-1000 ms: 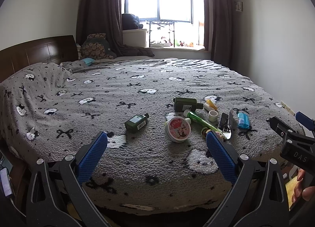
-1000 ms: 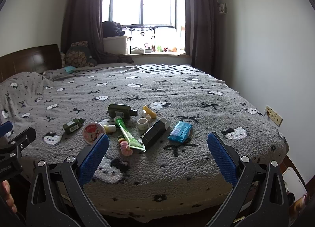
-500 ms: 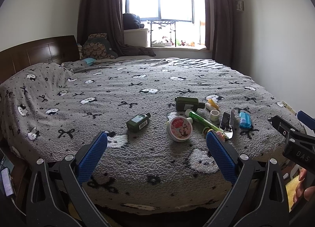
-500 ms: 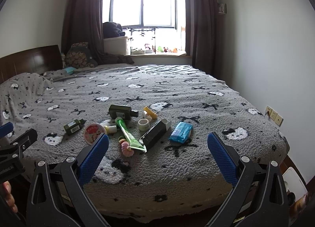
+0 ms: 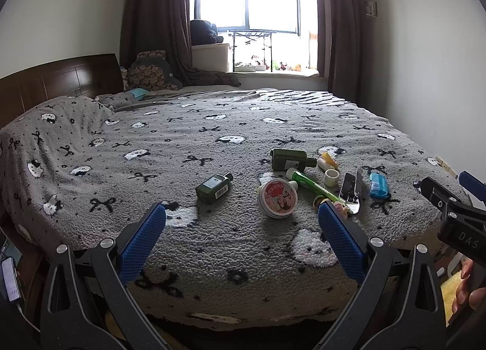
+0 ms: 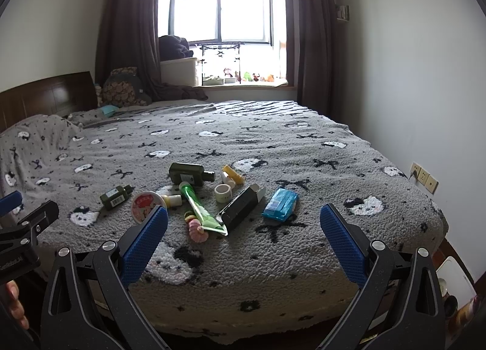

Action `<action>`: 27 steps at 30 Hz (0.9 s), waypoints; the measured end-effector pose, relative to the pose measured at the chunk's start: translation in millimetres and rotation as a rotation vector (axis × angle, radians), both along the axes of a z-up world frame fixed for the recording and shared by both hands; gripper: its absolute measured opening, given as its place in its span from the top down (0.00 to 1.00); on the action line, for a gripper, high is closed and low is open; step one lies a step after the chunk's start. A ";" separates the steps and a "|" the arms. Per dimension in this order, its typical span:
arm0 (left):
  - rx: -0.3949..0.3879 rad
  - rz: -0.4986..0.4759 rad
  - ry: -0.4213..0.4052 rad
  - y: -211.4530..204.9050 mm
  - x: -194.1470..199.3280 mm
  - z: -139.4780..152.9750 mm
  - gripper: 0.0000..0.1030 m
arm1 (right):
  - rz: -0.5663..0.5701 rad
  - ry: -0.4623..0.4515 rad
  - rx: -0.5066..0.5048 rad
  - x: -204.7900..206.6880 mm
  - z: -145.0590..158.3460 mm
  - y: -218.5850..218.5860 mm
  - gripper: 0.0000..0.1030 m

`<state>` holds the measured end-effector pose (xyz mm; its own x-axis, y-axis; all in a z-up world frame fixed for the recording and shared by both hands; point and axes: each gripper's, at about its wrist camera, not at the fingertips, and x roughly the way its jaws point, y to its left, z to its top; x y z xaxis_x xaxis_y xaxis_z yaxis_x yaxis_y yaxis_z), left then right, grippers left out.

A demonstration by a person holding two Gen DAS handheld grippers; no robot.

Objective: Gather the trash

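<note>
While both spread, trash (image 6: 206,195) lies ahead of each hand-held gripper (image 6: 243,222).

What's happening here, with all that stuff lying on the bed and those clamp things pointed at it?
A person holds a two-finger gripper in each hand, aimed at a grey patterned bed. Both the left gripper and the right gripper are open and empty, short of the litter. Nothing has been picked up yet. The clutter lies together: two dark green bottles, a round tin, a green tube, a black carton and a blue packet.
</note>
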<state>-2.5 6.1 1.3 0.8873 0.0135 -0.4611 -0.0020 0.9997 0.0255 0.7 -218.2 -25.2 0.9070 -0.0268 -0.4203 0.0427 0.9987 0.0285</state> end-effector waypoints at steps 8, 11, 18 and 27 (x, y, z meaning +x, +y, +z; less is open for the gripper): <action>-0.001 -0.002 0.000 0.1 -0.2 0.1 0.08 | 0.006 -0.001 0.004 0.4 0.6 0.7 0.03; -0.001 0.001 0.000 0.0 0.0 -0.1 0.08 | 0.005 -0.001 0.005 0.6 0.9 1.2 0.03; -0.003 0.001 0.000 0.7 -0.2 0.3 0.08 | -0.002 -0.014 -0.011 -0.6 0.9 1.3 0.03; -0.006 0.004 0.001 1.7 -0.3 0.4 0.08 | -0.006 -0.025 -0.025 -1.8 -1.2 1.4 0.03</action>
